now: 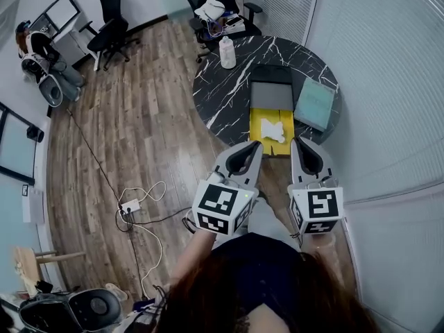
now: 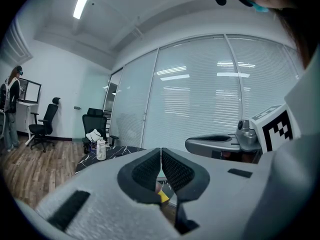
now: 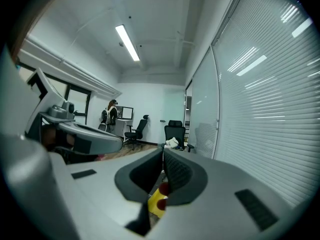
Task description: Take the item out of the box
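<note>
**A:** On the table [image 1: 222,96], at 12 o'clock?
**B:** One open box [image 1: 258,127]; inside it one white item [image 1: 275,130], long axis roughly 10-to-4 o'clock.
**A:** Tongs?
**B:** Two. Left gripper [image 1: 248,150] and right gripper [image 1: 304,148] both have jaws pressed together, empty.

The right hand-held gripper [image 3: 163,154] has its jaws pressed together, with nothing between them. A yellow patch [image 3: 157,202] shows just below. Far off, a person [image 3: 109,115] stands near an office chair [image 3: 136,130]. Blinds [image 3: 260,99] fill the right.
</note>
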### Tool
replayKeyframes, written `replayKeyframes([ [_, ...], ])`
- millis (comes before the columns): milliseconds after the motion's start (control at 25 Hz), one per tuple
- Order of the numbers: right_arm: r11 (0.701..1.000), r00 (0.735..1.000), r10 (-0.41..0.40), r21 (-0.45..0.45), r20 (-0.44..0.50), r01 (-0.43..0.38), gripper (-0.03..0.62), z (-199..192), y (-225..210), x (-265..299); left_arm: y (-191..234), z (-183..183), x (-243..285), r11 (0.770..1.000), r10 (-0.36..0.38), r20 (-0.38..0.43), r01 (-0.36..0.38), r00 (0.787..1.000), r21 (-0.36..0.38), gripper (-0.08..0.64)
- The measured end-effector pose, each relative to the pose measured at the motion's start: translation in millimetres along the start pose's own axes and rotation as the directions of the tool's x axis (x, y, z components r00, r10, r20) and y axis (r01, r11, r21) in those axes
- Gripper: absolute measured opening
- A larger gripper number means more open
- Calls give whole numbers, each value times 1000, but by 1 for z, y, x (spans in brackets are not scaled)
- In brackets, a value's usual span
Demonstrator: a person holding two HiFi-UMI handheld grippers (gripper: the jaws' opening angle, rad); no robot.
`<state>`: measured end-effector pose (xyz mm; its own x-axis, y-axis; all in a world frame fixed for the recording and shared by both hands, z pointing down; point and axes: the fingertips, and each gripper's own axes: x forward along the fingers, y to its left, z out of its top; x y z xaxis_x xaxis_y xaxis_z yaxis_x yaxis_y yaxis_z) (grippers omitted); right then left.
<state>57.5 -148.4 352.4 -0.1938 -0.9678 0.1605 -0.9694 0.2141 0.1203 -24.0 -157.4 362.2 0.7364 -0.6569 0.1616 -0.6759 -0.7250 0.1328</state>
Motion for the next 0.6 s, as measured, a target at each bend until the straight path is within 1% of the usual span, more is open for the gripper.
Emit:
replayKeyframes([
  [320,999,999,35,-16,-31,-35,26,-8,-18,31,11,5,32,1000,7,-17,-7,1000,14,28],
  [600,997,993,71,-29,-91,-74,26,-26,-31,60,20,8,57,1000,4,-25,-4,1000,-7,28],
])
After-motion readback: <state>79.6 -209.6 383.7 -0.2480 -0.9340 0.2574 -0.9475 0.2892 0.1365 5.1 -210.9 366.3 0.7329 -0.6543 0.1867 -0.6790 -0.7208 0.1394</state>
